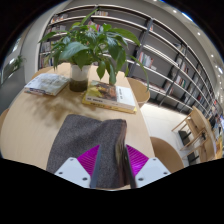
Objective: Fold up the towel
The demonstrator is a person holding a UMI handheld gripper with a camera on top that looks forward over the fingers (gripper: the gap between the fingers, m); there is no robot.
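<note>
From the gripper view, your gripper [110,162] sits low at the near edge of the light wooden tabletop [30,125], and the grey fabric towel [94,143] runs right between its two white fingers. The magenta pads [87,156] show on either side of the cloth, and the towel's near end drops down between them — the pads look pressed against the fabric, so your jaws are narrow and holding the towel. From there the towel spreads away from you across the table as a roughly rectangular sheet, its far edge lying flat and its left side slightly rumpled.

Beyond the towel, toward the far side of the table, you have a leafy green plant in a pale pot [79,72], standing upright. Just left of the pot lies a flat stack of printed booklets [46,84]. Right of the pot, and a little nearer to you, lies an open magazine with a colourful page [110,96] — it is apart from the towel's far edge.

Behind the table, a tall wall of dark-framed bookshelves [160,55] sweeps across the far background. Far off to the right stands a wooden chair [190,135].
</note>
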